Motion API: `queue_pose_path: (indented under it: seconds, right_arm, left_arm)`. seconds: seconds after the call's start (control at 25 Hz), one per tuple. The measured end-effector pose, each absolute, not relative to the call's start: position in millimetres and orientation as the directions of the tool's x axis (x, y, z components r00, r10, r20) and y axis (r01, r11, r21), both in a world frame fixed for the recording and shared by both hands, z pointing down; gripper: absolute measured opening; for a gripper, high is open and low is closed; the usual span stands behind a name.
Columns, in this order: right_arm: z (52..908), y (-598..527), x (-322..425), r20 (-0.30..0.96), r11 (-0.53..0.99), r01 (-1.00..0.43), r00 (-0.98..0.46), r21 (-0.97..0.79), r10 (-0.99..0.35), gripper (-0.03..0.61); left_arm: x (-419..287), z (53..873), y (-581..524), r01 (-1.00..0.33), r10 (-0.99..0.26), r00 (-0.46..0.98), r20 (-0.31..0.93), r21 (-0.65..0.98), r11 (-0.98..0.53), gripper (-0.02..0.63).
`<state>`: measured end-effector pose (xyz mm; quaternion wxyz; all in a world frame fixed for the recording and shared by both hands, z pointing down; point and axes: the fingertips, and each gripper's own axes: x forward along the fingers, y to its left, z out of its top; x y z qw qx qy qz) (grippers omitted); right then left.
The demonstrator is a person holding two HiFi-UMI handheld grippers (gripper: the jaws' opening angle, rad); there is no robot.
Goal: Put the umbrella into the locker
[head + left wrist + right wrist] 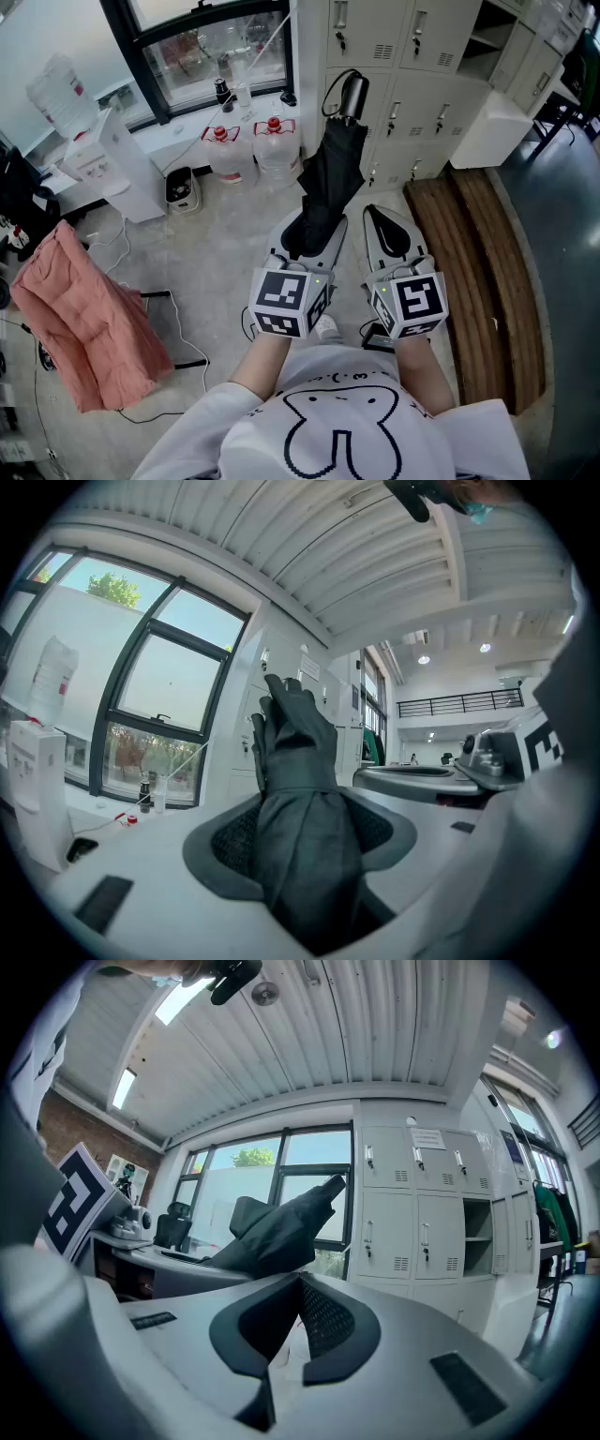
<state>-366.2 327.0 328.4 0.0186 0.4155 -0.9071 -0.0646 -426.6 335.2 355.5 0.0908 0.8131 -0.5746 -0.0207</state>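
So, we've got the left gripper clamped on the folded black umbrella, which sticks out ahead of its jaws, still short of the lockers beyond. The right gripper beside it is closed and empty. Stowing and letting go remain, we judge.

Hidden: umbrella lower end, between left gripper jaws (centre of frame). Cut off: lockers by top edge, upper right. Too small to read: locker label print.
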Motion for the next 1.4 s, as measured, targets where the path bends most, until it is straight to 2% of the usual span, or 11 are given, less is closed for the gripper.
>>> queue_pose_path:
  seconds: [0.36, 0.72, 1.4]
  right_arm:
    - [315.6, 333.0, -349.8, -0.039, 0.597, -0.786, -0.610, 0.158, -0.792, 0.014]
    - [330.8, 331.8, -319.3, -0.010, 0.575, -0.814, -0.577, 0.083, -0.816, 0.014]
    - [317.6, 221.1, -161.4, -0.039, 0.451, -0.888, -0.455, 0.087, -0.890, 0.012]
  left_arm:
    - [-419.1, 347.7, 339.8, -0.927, -0.932, 0.356, 0.065, 0.147, -0.344, 0.258]
    - [-376.7, 350.9, 335.0, -0.905, -0.905, 0.419, 0.069, 0.113, -0.411, 0.258]
    - [-216.0, 339.6, 215.1, -0.852, -0.853, 0.520, 0.047, 0.093, -0.514, 0.259]
